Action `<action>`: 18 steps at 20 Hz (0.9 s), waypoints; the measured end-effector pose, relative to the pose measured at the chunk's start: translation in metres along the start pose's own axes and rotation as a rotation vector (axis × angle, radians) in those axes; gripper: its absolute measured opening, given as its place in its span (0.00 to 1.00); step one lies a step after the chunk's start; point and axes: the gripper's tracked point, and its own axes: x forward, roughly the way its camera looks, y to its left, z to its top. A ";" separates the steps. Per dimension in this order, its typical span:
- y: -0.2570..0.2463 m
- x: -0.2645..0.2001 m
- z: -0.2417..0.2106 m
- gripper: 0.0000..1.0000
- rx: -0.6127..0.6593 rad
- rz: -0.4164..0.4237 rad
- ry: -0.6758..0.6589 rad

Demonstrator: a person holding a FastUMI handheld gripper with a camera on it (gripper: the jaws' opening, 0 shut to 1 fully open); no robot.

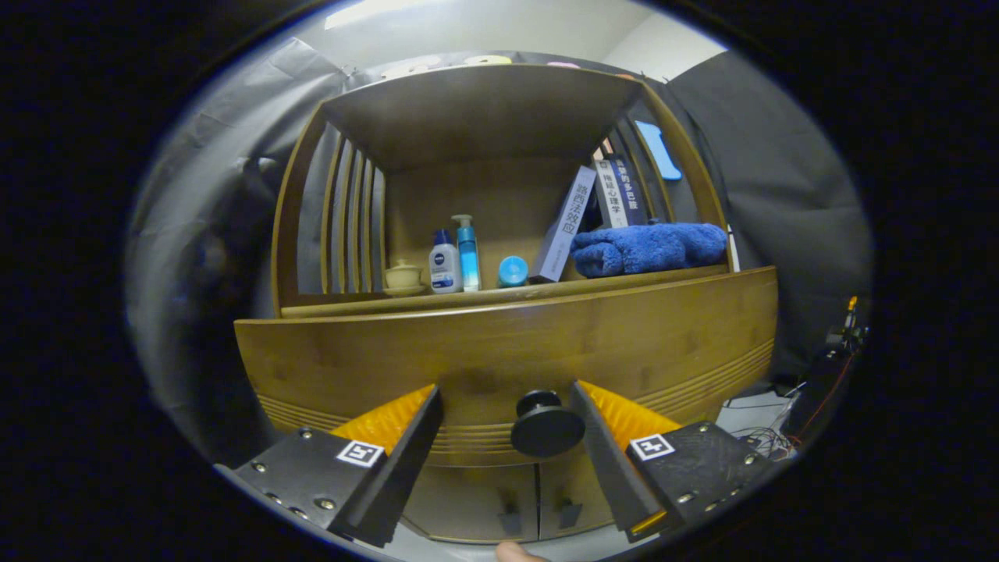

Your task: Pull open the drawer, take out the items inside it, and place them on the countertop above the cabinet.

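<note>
Drawer: front flush with the cabinet, its contents hidden.

Drawer, one, at 12 o'clock ahead of the gripper; shut, which fits a stage before it is pulled as well as one after closing, and the frame cannot settle which. Countertop, one, above it, bearing: blue towel, one, at 1 o'clock; books, three or so, leaning; bottles, two, at 11 o'clock; lidded cup, one; blue cap-like object, one. Lower doors, two. Knob, one, between the fingers, nearer the right one; jaws apart, pressing on nothing.
</note>
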 end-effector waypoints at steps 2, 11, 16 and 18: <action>0.001 0.009 0.001 0.99 0.001 0.003 0.009; 0.001 0.042 -0.002 0.99 0.008 0.002 0.041; 0.000 0.048 -0.003 0.99 0.039 -0.001 0.061; 0.000 0.048 -0.016 0.99 0.055 0.002 0.132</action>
